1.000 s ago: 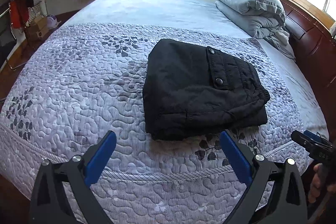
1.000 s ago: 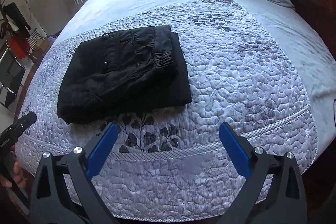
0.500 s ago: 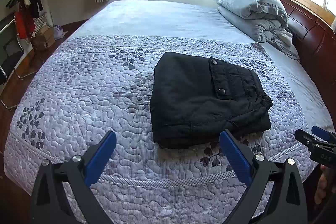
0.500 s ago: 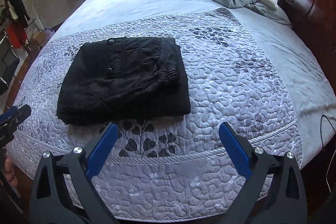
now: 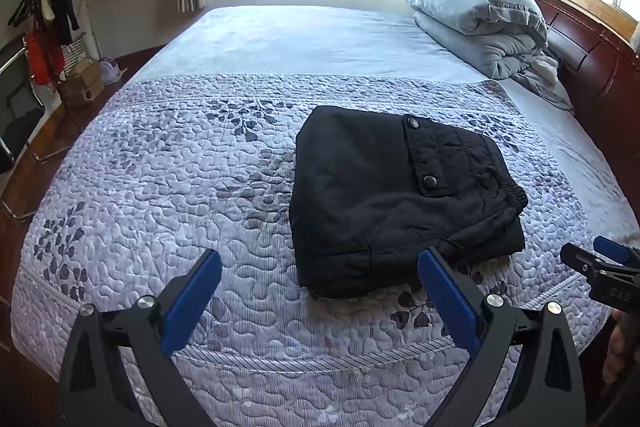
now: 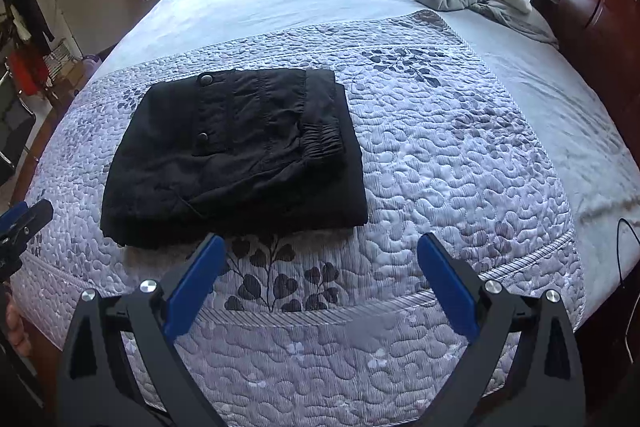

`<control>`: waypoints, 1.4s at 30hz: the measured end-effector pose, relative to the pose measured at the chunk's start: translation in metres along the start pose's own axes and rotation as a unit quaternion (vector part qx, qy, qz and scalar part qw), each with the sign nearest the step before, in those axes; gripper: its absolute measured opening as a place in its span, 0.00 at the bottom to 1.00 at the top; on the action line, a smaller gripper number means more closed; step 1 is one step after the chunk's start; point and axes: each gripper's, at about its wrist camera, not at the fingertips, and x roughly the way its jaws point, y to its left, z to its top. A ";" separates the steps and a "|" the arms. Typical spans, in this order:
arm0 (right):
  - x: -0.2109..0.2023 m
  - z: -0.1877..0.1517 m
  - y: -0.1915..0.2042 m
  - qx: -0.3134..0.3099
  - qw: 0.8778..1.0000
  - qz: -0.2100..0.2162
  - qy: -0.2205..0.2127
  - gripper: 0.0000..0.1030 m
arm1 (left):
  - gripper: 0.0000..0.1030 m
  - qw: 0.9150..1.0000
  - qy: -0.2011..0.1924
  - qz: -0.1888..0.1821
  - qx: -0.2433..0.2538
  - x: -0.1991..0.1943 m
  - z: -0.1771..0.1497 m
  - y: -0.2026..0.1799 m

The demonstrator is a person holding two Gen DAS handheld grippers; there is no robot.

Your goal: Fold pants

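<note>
The black pants (image 5: pixel 396 199) lie folded into a compact rectangle on the quilted bedspread (image 5: pixel 180 179), pocket flap with two snaps on top. They also show in the right wrist view (image 6: pixel 236 155), left of centre. My left gripper (image 5: pixel 320 279) is open and empty, held above the bed's near edge, just short of the pants. My right gripper (image 6: pixel 322 263) is open and empty, near the pants' front right corner. The right gripper's tip shows at the right edge of the left wrist view (image 5: pixel 600 267).
A folded grey duvet (image 5: pixel 476 15) sits at the far right by the dark wooden headboard (image 5: pixel 592 75). A coat rack (image 5: pixel 48 15) with clothes and a chair stand on the floor at left. A thin cable (image 6: pixel 624 267) hangs at the bed's right side.
Both grippers have pulled back and risen away from the pants; the bed and pants look smaller and farther. The pants have not moved.
</note>
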 end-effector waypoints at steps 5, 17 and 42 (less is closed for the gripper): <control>0.001 0.002 0.001 -0.002 1.000 0.001 -0.003 0.94 | 0.96 1.000 -0.003 -0.001 0.002 -0.001 0.002 0.001; 0.009 0.001 -0.005 0.004 1.000 -0.007 0.004 0.94 | 0.96 1.000 0.001 0.002 0.008 0.006 0.002 0.002; 0.010 0.002 -0.002 -0.004 1.000 -0.006 0.001 0.94 | 0.96 1.000 0.004 -0.005 0.007 0.012 0.001 0.002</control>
